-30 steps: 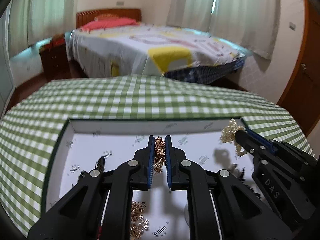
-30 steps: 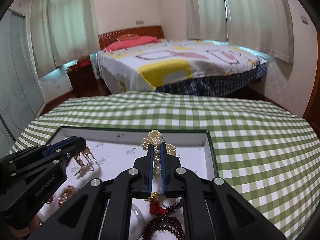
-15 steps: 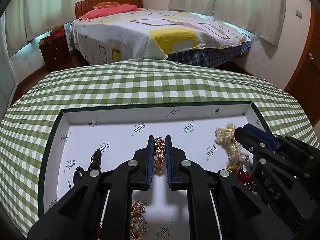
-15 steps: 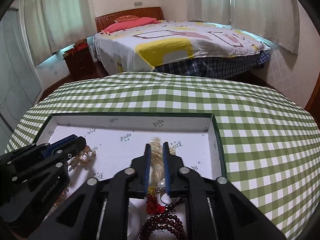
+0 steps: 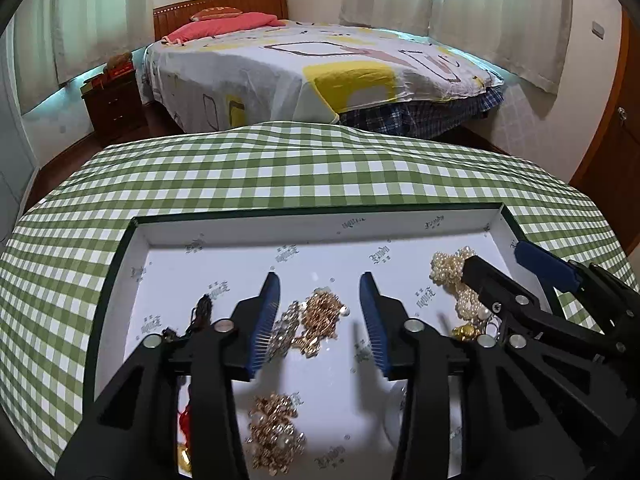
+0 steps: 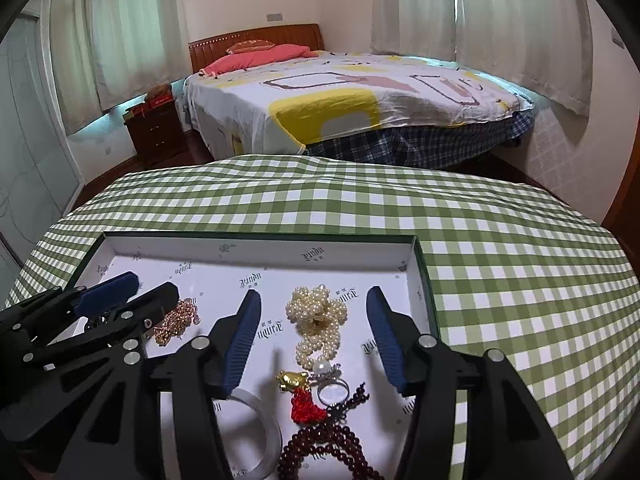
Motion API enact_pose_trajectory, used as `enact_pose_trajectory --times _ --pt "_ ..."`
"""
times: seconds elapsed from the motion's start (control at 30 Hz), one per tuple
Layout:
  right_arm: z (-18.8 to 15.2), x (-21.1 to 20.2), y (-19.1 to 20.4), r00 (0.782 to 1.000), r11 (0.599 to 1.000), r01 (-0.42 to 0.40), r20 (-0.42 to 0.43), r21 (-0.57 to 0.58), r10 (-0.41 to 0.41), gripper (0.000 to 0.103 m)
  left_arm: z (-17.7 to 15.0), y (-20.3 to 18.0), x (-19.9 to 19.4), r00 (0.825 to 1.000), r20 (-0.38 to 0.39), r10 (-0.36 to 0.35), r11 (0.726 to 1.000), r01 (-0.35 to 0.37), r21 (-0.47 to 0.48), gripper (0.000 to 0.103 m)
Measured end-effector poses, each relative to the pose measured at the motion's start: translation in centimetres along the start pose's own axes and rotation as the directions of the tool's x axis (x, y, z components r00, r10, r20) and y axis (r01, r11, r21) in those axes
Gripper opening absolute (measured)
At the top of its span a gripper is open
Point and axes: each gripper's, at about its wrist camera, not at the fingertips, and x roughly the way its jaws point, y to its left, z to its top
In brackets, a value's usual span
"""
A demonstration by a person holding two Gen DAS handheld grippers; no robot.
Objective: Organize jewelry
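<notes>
Pearl strand [image 6: 316, 320] in tray [image 6: 424, 276], right of gold chain [image 6: 176, 320].

Both grippers' jaws are opening, dropping the gold chain [image 5: 320, 318] and pearl strand [image 6: 318, 320] into the tray [image 6: 256, 245]

Greens, golds and creams on the checked table

The tablecloth [image 5: 280, 176] was checked green and white; the tray [image 6: 256, 250] was white inside with a dark green rim and grey printed lettering. The pearl necklace [image 6: 318, 312] was cream, the chain [image 5: 320, 318] gold, the bead bracelet [image 6: 320, 446] dark red, the tassel [image 6: 305, 406] bright red. Both grippers were black with blue pads [image 5: 264, 320].
</notes>
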Motion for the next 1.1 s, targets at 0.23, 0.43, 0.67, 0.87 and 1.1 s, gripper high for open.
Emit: enact_pose_trajectory --times 0.23,0.43,0.67,0.87,1.1 --pt "-1.4 -2.2 -0.4 0.999 1.000 0.018 0.029 0.018 -0.018 0.069 -1.9 1.5 -3.1 0.999 0.042 0.005 1.000 -0.004 -0.021 0.064" --pt "-2.8 -4.7 -0.1 0.999 0.999 0.029 0.043 0.017 -0.030 0.074 -3.9 2.4 -7.0 0.996 0.089 0.027 0.999 -0.025 -0.020 0.078" --pt "-4.7 -8.8 1.1 0.995 0.999 0.045 0.089 0.002 -0.045 0.078 -5.9 3.6 -12.4 0.986 0.157 0.048 0.998 -0.042 -0.040 0.086" --pt "-5.8 -12.3 2.0 0.991 0.999 0.051 0.120 -0.004 -0.050 0.080 -7.6 4.7 -17.0 0.977 0.198 0.079 0.996 -0.068 -0.062 0.090" --pt "-6.1 -16.4 3.3 0.985 0.999 0.043 0.167 -0.008 -0.041 0.082 -8.7 5.6 -21.3 0.967 0.228 0.113 0.992 -0.096 -0.083 0.092"
